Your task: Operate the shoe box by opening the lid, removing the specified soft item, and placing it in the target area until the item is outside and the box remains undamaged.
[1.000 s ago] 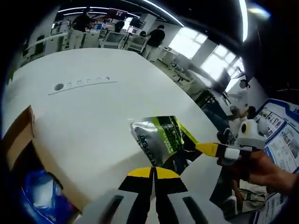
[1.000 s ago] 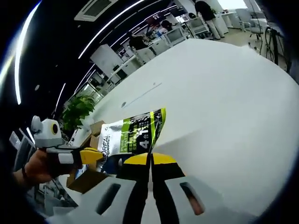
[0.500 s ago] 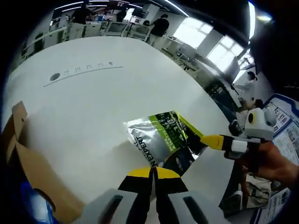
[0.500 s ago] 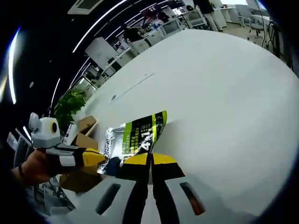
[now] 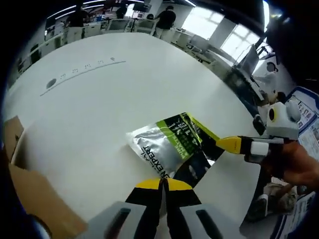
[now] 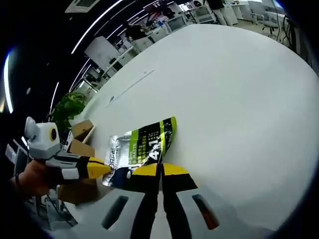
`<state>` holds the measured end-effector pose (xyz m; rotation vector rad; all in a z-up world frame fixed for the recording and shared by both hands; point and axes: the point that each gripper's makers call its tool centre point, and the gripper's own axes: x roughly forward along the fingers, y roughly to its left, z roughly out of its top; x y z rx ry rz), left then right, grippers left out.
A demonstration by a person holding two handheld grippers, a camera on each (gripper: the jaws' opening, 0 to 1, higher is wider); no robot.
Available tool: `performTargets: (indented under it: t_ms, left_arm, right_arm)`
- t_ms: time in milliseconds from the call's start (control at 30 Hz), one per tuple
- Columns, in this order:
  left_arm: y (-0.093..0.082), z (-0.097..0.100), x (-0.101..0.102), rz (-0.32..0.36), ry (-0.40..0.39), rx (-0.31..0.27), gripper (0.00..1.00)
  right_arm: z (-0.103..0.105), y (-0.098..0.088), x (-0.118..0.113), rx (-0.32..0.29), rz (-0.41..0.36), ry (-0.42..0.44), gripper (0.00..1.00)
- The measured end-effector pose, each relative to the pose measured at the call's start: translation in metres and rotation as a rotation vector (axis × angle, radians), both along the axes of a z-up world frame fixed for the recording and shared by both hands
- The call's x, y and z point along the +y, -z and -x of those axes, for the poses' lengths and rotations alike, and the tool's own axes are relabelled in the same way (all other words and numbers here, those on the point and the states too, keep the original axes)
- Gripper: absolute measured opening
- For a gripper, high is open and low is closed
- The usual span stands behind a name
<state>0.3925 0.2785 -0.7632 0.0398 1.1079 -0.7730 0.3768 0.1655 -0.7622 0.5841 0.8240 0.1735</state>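
1. While the pouch (image 5: 169, 147) hung clear of the desk (image 5: 99, 99) a second ago, it now sits low against the white top, its silver end looking to rest on the surface in the left gripper view; whether it fully lies flat I cannot tell.
2. Over the same second the box (image 5: 25, 194) has slid toward the lower left edge of the left gripper view, and in the right gripper view the box (image 6: 79, 144) sits just beyond the pouch (image 6: 142, 149). Both cameras have moved, so this reads as the hands carrying the pouch away from the box, not the box shifting.
3. For the task, I judge the soft item is already out of the box and is being set down on the desk beside it; release is what remains. The box flaps stand open and look unharmed as far as they show.
4. The left claw (image 5: 163, 185) has its yellow tips together, at the pouch's near edge; a pinch on that edge seems likely but the contact is hidden.
5. The right claw (image 6: 160, 170) is likewise together at the pouch's dark lower edge. In the left gripper view the right claw (image 5: 227, 144) points at the pouch's corner, touching or gripping it.
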Motion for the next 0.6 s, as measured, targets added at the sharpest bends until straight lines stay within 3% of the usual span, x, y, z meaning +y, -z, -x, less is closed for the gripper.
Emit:
performTargets:
  t_ms: [300,600]
  left_arm:
    - [0.007,-0.002,0.009,-0.045,-0.005,-0.001,0.04]
    - [-0.003,-0.011,0.018,-0.060,-0.022,-0.041,0.11]
  right_arm:
    - [-0.004,0.003,-0.003,-0.009,0.007,0.003,0.01]
    - [-0.005,0.001,-0.004,-0.017,0.038,0.007,0.02]
